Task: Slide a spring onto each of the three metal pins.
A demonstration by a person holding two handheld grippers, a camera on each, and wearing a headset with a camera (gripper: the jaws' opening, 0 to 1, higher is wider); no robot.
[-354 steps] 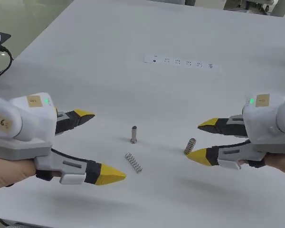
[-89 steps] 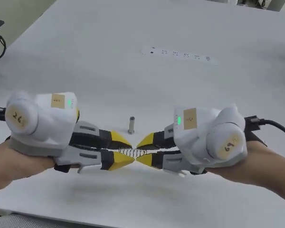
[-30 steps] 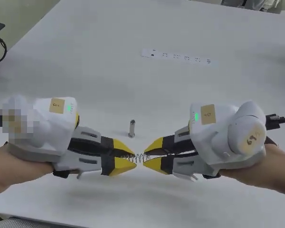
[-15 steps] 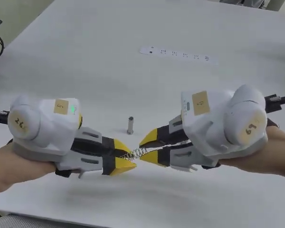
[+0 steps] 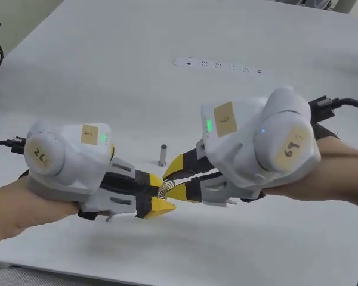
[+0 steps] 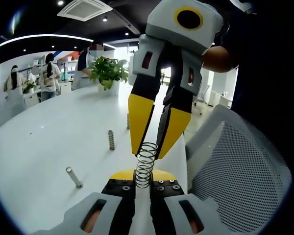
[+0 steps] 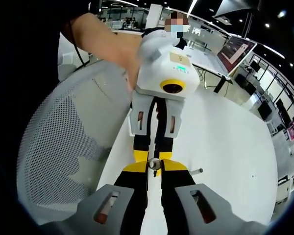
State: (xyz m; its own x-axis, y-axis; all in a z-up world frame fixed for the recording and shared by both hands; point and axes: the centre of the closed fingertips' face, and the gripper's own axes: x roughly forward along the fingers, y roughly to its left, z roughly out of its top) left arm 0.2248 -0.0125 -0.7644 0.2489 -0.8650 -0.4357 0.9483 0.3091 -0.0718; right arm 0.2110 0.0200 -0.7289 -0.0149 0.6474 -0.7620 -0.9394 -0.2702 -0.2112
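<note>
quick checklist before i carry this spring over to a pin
1. left tongs shut on spring: ok
2. right tongs gripping its far end: cannot tell, the tips flank it
3. spring unbent between the tongs: ok
4. bare pin upright on the table: ok
5. spring lined up over the bare pin: not ok, held off to one side of it

Shiny wire spring [image 5: 163, 192], dull metal pin [image 5: 163, 154], matt table [image 5: 107, 71].
</note>
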